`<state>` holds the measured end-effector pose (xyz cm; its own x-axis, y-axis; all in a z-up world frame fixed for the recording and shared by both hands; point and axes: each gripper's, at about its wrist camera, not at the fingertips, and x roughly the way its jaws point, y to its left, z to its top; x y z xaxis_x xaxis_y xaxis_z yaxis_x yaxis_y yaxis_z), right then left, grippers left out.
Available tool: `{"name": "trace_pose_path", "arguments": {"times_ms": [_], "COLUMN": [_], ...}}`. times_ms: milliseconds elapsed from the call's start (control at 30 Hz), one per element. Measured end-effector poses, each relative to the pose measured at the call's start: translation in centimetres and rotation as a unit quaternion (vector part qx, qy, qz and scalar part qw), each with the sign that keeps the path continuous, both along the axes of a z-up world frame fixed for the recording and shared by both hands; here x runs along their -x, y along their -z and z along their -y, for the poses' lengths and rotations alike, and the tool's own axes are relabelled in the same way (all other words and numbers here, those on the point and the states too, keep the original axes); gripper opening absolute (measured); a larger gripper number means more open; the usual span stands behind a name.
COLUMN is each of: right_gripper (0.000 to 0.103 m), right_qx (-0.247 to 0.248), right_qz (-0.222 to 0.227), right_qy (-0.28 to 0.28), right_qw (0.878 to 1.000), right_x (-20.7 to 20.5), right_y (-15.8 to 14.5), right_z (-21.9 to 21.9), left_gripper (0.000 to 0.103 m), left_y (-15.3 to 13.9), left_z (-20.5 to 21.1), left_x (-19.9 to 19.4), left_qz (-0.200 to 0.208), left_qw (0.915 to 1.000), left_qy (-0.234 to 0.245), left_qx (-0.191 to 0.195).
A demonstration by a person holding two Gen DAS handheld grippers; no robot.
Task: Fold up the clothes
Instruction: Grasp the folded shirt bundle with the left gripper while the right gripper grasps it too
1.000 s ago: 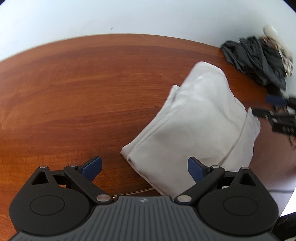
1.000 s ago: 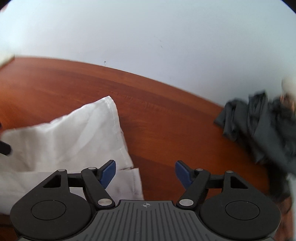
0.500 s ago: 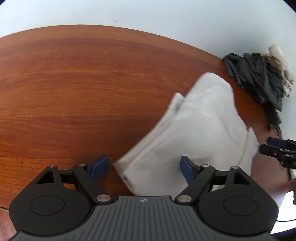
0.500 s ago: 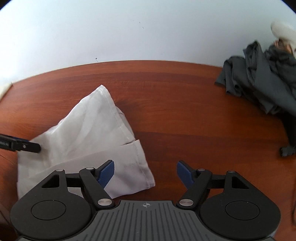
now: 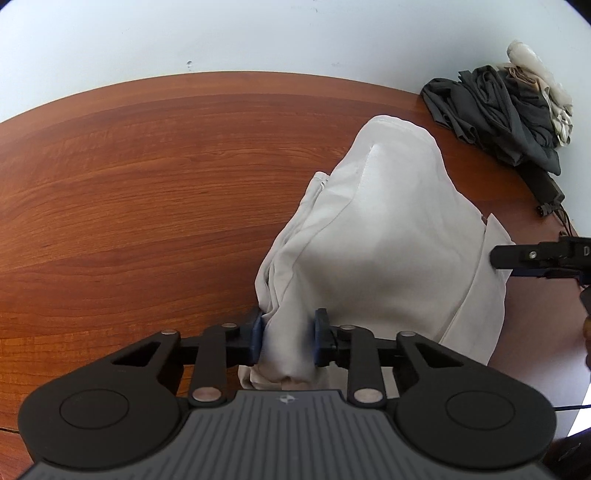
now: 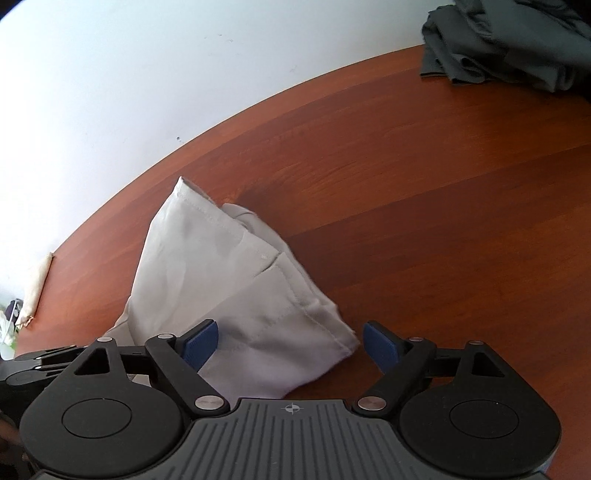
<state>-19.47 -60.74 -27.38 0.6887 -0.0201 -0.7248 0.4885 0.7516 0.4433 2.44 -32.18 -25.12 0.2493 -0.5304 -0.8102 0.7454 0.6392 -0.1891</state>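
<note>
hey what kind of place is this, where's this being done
Probably a room at home or a lab bench set up for laundry folding: a reddish-brown wooden table against a plain white wall, with a heap of dark grey clothes.

Left claw (image 5: 288, 341) clamped on cloth; right claw (image 6: 290, 345) spread wide.

A reddish-brown wooden table (image 5: 147, 192) with a curved far edge stands against a plain white wall (image 5: 240, 33). Soft, even light falls on the tabletop, which shows horizontal grain and plank seams.
</note>
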Motion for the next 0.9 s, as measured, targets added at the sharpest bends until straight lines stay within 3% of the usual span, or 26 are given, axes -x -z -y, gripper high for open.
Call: {"name": "trace_pose_path", "arguments": {"times_ms": [167, 267, 367, 433, 533, 700, 900], "right_gripper": [0.088, 0.084, 0.068, 0.047, 0.026, 0.02, 0.019], "right_qx": [0.003, 0.009, 0.021, 0.016, 0.011, 0.016, 0.034], "right_qz": [0.01, 0.017, 0.011, 0.007, 0.008, 0.025, 0.049], "right_qy": [-0.018, -0.036, -0.053, -0.061, -0.063, -0.064, -0.075], "right_qw": [1.0, 0.999, 0.998, 0.998, 0.998, 0.997, 0.995], "right_x": [-1.3, -2.2, -3.3, -3.7, -3.6, -2.9, -2.0], "right_y": [0.5, 0.6, 0.6, 0.6, 0.1, -2.6, -6.7], "right_z": [-0.6, -1.0, -1.6, -1.7, -1.7, -1.6, -1.3], "left_gripper": [0.025, 0.025, 0.02, 0.015, 0.011, 0.01, 0.009], "left_y": [-0.1, -0.3, -0.6, -0.7, -1.6, -4.9, -8.9], "left_z": [0.1, 0.6, 1.3, 1.6, 1.5, 1.3, 2.5], "left_x": [-0.2, -0.2, 0.0, 0.2, 0.7, 1.9, 3.9], "left_qz": [-0.016, -0.024, -0.03, -0.029, -0.012, 0.015, 0.046], "left_qw": [0.9998, 0.9993, 0.9989, 0.9988, 0.9994, 0.9987, 0.997], "left_qy": [-0.009, -0.028, -0.036, -0.037, -0.032, -0.03, -0.007], "left_qx": [0.004, -0.005, -0.011, -0.013, -0.004, 0.039, 0.062]}}
